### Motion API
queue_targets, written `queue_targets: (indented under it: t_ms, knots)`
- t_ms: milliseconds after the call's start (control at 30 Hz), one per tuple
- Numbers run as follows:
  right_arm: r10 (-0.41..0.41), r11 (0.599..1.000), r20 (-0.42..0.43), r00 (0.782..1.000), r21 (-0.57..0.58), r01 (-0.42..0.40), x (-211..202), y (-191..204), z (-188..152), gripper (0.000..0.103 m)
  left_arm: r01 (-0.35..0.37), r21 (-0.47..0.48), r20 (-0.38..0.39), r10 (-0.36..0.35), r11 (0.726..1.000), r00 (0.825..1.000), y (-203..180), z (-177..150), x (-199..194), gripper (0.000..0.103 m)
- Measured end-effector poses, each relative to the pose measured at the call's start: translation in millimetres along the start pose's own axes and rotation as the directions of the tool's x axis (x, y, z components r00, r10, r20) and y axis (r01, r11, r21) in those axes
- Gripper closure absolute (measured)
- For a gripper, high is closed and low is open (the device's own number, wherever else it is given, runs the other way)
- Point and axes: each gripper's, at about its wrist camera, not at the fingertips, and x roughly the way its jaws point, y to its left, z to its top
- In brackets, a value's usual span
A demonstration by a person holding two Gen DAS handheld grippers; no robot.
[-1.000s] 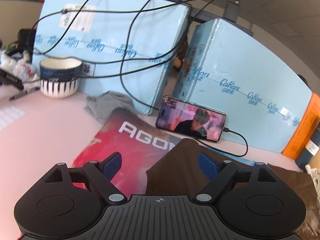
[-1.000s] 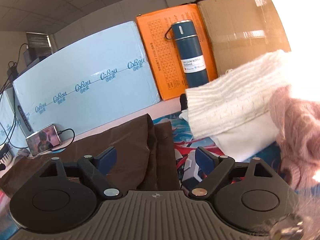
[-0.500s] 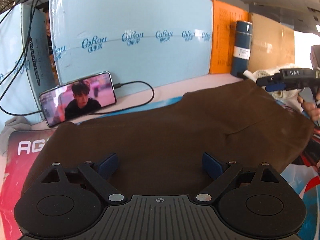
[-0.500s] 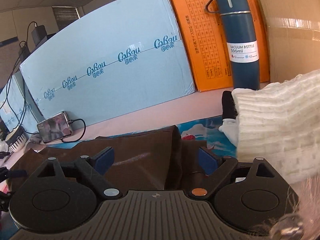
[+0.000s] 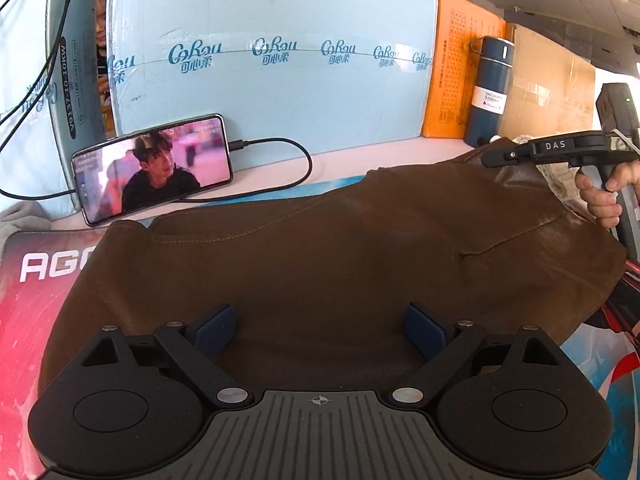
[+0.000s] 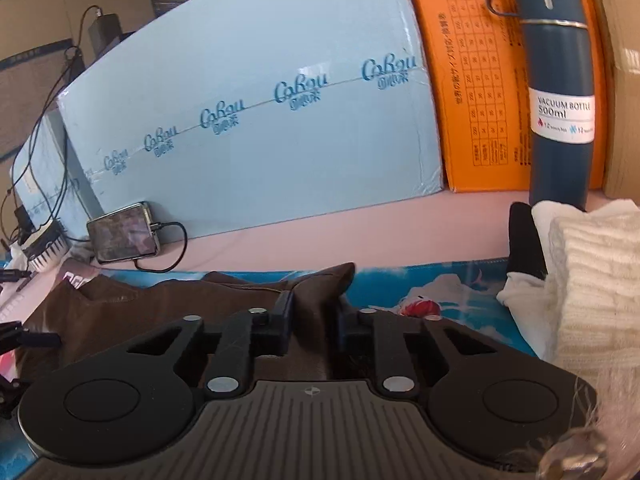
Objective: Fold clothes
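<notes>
Right gripper jaws have just been closing and now pinch the far corner of the brown garment spread on the desk; left gripper hangs wide above the near edge. Best clamp that edge too before lifting.

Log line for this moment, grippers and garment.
left gripper: open, over brown garment | right gripper: jaws just closed, shut on brown garment's edge | fold: not yet made
</notes>
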Motion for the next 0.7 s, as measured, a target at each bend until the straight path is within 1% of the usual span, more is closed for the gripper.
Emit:
queue_targets:
  t_ms: [33,100,133,167,200,233,300,333,367,433,500,533,567,600,633,667,700]
  knots:
    - [0.022,0.999,0.026,0.999,-0.025,-0.021,-8,6,0,0.092,0.002,-0.002,0.003,-0.002,1.000,1.000,0,0,0,0.009]
    - [0.067,0.995,0.076,0.995,-0.076,-0.061,-25,19,0,0.093,0.001,-0.004,0.022,-0.001,1.000,1.000,0,0,-3,0.009]
    - [0.102,0.991,0.102,0.990,-0.099,-0.091,-37,28,0,0.093,-0.023,0.015,0.075,0.022,1.000,0.997,-4,1,-9,0.009]
    - [0.148,0.983,0.125,0.981,-0.131,-0.131,-50,38,-2,0.093,-0.049,0.033,0.130,0.044,0.998,0.991,-9,2,-15,0.009]
    - [0.197,0.971,0.142,0.970,-0.167,-0.173,-63,49,-3,0.094,-0.051,0.076,0.203,0.035,0.996,0.979,-15,3,-23,0.009]
    - [0.237,0.958,0.148,0.960,-0.197,-0.207,-74,59,-6,0.094,-0.055,0.119,0.275,0.021,0.991,0.961,-21,4,-31,0.008]
    - [0.296,0.930,0.137,0.945,-0.267,-0.253,-93,79,-14,0.094,-0.027,0.221,0.336,-0.050,0.975,0.940,-31,9,-39,0.007]
    - [0.321,0.914,0.128,0.938,-0.301,-0.272,-103,89,-19,0.095,-0.004,0.280,0.347,-0.097,0.960,0.933,-36,12,-39,0.005]
    - [0.340,0.904,0.120,0.933,-0.315,-0.289,-110,96,-25,0.095,0.005,0.335,0.347,-0.128,0.942,0.929,-41,15,-36,0.004]
    - [0.377,0.883,0.103,0.920,-0.339,-0.324,-123,107,-38,0.095,0.000,0.432,0.331,-0.159,0.902,0.930,-53,20,-25,0.004]
    - [0.413,0.861,0.086,0.907,-0.362,-0.358,-136,119,-51,0.095,0.004,0.526,0.306,-0.194,0.850,0.932,-66,24,-13,0.004]
    - [0.409,0.861,0.083,0.909,-0.365,-0.354,-140,123,-57,0.095,0.007,0.571,0.293,-0.211,0.821,0.933,-72,26,-8,0.004]
    - [0.410,0.867,0.097,0.907,-0.351,-0.355,-145,121,-62,0.095,0.036,0.620,0.260,-0.248,0.784,0.933,-79,23,-5,0.007]
    - [0.412,0.872,0.111,0.905,-0.335,-0.356,-150,120,-67,0.095,0.079,0.665,0.219,-0.296,0.743,0.930,-84,20,-5,0.013]
    - [0.413,0.878,0.125,0.902,-0.319,-0.357,-156,119,-71,0.095,0.105,0.687,0.194,-0.321,0.719,0.927,-88,17,-7,0.047]
    - [0.413,0.883,0.139,0.900,-0.303,-0.359,-161,117,-76,0.095,0.130,0.707,0.169,-0.345,0.695,0.923,-92,14,-9,0.075]
    - [0.414,0.888,0.153,0.897,-0.287,-0.360,-166,116,-80,0.095,0.155,0.725,0.144,-0.368,0.671,0.919,-96,11,-11,0.086]
